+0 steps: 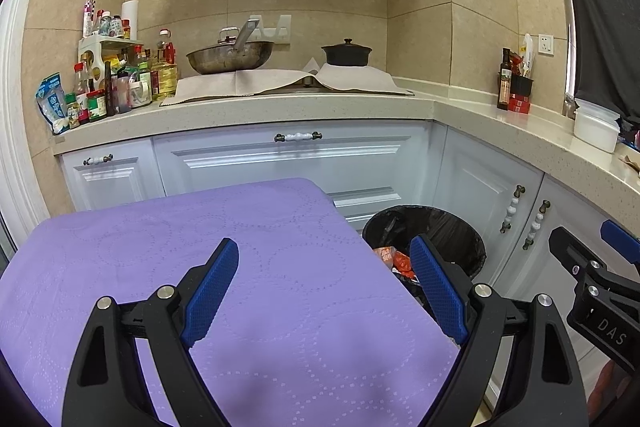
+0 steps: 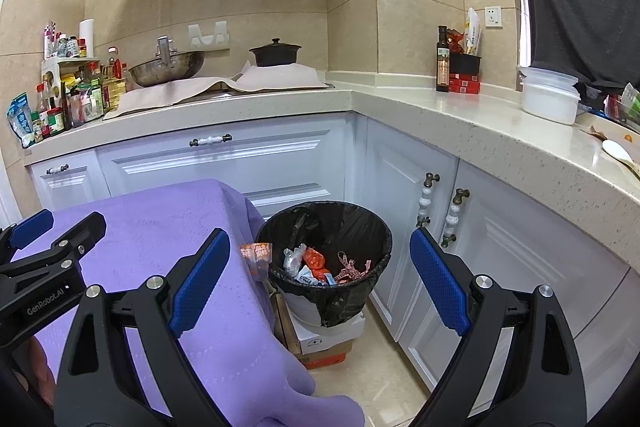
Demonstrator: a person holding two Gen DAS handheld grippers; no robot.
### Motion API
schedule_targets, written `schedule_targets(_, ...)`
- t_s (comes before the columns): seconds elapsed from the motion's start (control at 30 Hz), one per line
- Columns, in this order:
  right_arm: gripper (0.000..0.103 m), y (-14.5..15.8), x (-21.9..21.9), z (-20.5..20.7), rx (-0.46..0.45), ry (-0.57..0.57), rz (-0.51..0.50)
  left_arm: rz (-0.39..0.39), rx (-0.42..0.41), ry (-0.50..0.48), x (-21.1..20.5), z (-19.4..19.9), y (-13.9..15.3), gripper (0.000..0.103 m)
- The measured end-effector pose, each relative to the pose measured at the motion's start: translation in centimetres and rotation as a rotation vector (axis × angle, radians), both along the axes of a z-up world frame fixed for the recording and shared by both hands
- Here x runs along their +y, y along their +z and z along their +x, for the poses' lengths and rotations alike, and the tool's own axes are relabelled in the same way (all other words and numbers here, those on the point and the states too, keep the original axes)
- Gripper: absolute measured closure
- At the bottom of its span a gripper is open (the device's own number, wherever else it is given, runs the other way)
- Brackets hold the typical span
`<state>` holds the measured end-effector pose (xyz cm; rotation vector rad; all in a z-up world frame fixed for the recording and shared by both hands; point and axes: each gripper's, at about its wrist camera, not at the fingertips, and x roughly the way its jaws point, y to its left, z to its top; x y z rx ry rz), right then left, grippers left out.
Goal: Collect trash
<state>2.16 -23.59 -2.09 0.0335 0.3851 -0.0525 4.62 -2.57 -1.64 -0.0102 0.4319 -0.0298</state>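
A black-lined trash bin point(image 2: 332, 227) stands on boxes beside a purple-covered table point(image 2: 160, 227); it also shows in the left wrist view point(image 1: 440, 227). Inside lie wrappers: an orange packet point(image 2: 314, 261), a clear plastic bag point(image 2: 294, 257), a red-white ribbon point(image 2: 352, 269). An orange-white wrapper point(image 2: 256, 255) is blurred in the air by the table's edge, next to the bin's rim. My left gripper point(image 1: 324, 283) is open and empty above the purple cloth point(image 1: 200, 247). My right gripper point(image 2: 320, 275) is open and empty, in front of the bin.
White cabinets point(image 2: 224, 163) and a stone counter point(image 2: 440, 107) wrap around the corner. On the counter stand a wok point(image 2: 168, 67), a black pot point(image 2: 276, 55), condiment bottles point(image 2: 72, 99) and a white container point(image 2: 550, 99). Tiled floor point(image 2: 380, 387) lies to the bin's right.
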Motion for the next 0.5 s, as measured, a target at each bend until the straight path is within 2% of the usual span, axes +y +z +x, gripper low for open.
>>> schedule_targets(0.5, 0.014, -1.9, 0.8, -0.7, 0.01, 0.04, -0.02, 0.0, 0.013, 0.001, 0.7, -0.6, -1.7, 0.018)
